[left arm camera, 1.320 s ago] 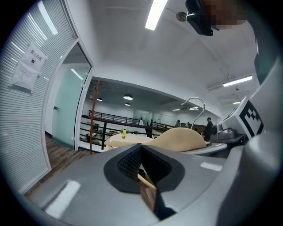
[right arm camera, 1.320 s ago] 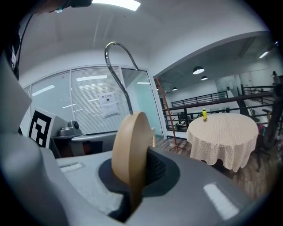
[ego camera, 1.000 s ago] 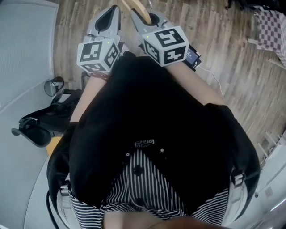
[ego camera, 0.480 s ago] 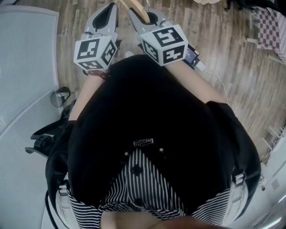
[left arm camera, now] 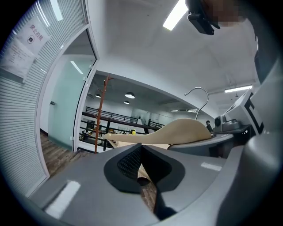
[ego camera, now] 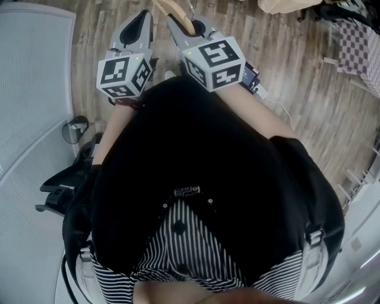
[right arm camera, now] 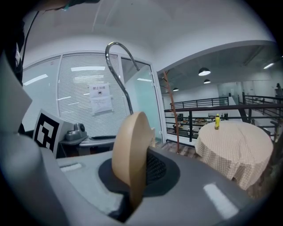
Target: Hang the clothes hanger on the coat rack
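Observation:
A wooden clothes hanger (right arm camera: 130, 150) with a curved metal hook (right arm camera: 117, 57) stands edge-on between the jaws of my right gripper (right arm camera: 135, 176), which is shut on it. In the head view the right gripper (ego camera: 178, 27) carries the hanger (ego camera: 169, 7) at the top edge. Just left of it, my left gripper (ego camera: 141, 24) holds nothing. In its own view the left gripper (left arm camera: 143, 170) has its jaws together, and the hanger (left arm camera: 177, 132) lies across to the right. The coat rack (left arm camera: 101, 114), a thin red-brown pole with pegs, stands far ahead and also shows beyond the doorway (right arm camera: 172, 110).
A round table (right arm camera: 234, 141) with a checked cloth and a yellow bottle (right arm camera: 217, 121) stands right of the rack, before a black railing (right arm camera: 208, 112). Glass walls with blinds (right arm camera: 84, 101) line the left. A black office chair (ego camera: 59, 184) sits low on the left.
Both grippers travel forward together with the hanger. The wooden floor and the chair slide through the head view. The grip on the hanger is unchanged.

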Motion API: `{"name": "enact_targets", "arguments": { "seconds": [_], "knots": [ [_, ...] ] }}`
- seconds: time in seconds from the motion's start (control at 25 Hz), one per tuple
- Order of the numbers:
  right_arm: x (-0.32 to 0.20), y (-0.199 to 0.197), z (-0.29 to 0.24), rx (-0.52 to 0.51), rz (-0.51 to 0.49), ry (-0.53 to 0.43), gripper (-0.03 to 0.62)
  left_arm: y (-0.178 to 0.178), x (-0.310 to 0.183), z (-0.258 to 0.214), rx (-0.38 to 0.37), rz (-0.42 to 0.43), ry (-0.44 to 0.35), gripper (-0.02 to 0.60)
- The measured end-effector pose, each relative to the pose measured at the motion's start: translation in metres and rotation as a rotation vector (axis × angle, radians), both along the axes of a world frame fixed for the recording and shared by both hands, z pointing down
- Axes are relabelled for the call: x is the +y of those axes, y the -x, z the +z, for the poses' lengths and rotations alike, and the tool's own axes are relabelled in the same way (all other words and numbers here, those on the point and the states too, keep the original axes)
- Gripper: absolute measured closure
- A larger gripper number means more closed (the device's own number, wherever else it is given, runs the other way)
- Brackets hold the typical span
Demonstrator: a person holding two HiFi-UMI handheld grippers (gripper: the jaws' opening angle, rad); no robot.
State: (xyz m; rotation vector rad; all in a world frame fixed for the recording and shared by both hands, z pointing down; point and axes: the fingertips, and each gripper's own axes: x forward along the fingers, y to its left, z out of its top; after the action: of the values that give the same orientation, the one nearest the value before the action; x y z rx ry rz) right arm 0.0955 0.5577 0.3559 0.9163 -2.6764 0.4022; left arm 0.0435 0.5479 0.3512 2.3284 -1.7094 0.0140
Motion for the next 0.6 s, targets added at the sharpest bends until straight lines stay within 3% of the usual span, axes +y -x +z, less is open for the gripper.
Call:
{"name": "enact_targets", "arguments": {
  "seconds": [0.2,0.4,0.6],
  "knots": [
    [-0.035,0.024,0.010,0.002,-0.037,0.007,0.592,0.025,-0.034,0.010,0.003,-0.034,0.008,0.581],
    [-0.109,0.044,0.009,-0.014,-0.059,0.014,0.592,0.051,-0.104,0.011,-0.010,-0.080,0.030,0.581],
    [-0.180,0.067,0.003,-0.015,-0.083,-0.003,0.592,0.063,-0.173,0.003,0.001,-0.073,0.010,0.580]
  ]
}}
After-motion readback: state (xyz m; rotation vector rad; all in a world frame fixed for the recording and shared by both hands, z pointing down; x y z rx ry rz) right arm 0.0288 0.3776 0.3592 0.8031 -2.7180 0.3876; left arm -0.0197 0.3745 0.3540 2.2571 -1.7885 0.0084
